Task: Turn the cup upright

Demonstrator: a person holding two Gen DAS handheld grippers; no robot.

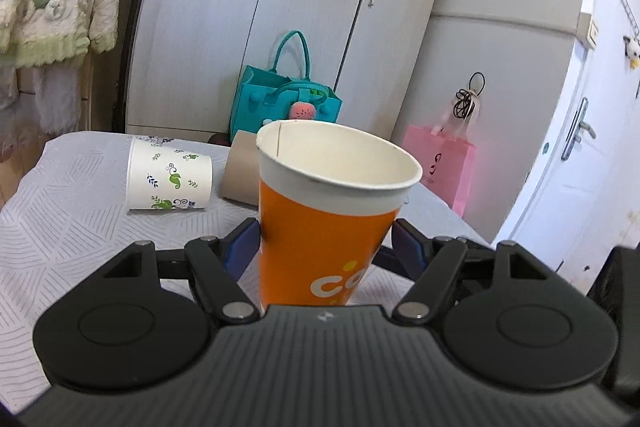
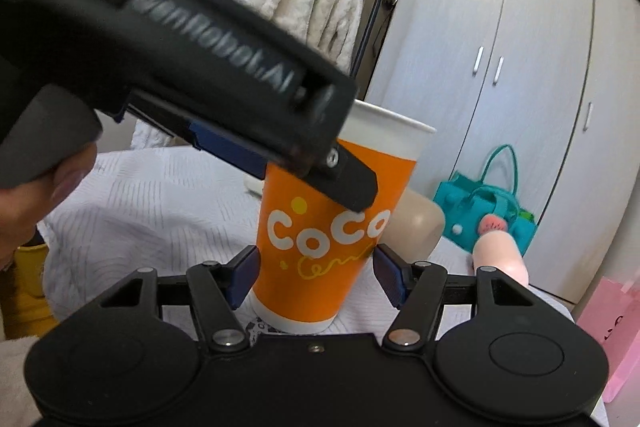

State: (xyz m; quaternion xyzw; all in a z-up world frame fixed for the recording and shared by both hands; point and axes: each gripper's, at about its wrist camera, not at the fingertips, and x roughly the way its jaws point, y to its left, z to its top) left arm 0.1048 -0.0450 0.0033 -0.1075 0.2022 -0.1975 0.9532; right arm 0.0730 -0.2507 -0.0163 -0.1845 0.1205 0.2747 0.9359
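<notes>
Two grippers flank one orange cup (image 2: 324, 227), which stands mouth up on the table (image 1: 80, 227), base down on the cloth. In the right wrist view the right gripper (image 2: 316, 277) has its blue pads (image 2: 244, 275) set wide on either side of the cup's lower body, apart and not touching it. The left gripper (image 2: 304, 163) comes in from above left, its fingers crossing the cup's upper wall. In the left wrist view the left gripper (image 1: 324, 251) has its pads (image 1: 242, 249) beside the cup (image 1: 320, 227); one looks pressed to the wall, the other shows a sliver of gap, so I cannot tell whether it clamps or merely cradles.

Judging by the pose, the flip looks all but done, and the step in hand is a clean release. Paper walls dent easily and the narrow base tips readily. Best to part the left jaws evenly, so neither pad drags the rim sideways, then draw straight back along the fingers rather than up. The right gripper should stay wide as a guard and leave without brushing the base.

Behind lie a white leaf-print cup (image 1: 168, 177) on its side and a brown cup (image 1: 240, 171), both well apart from the work.
</notes>
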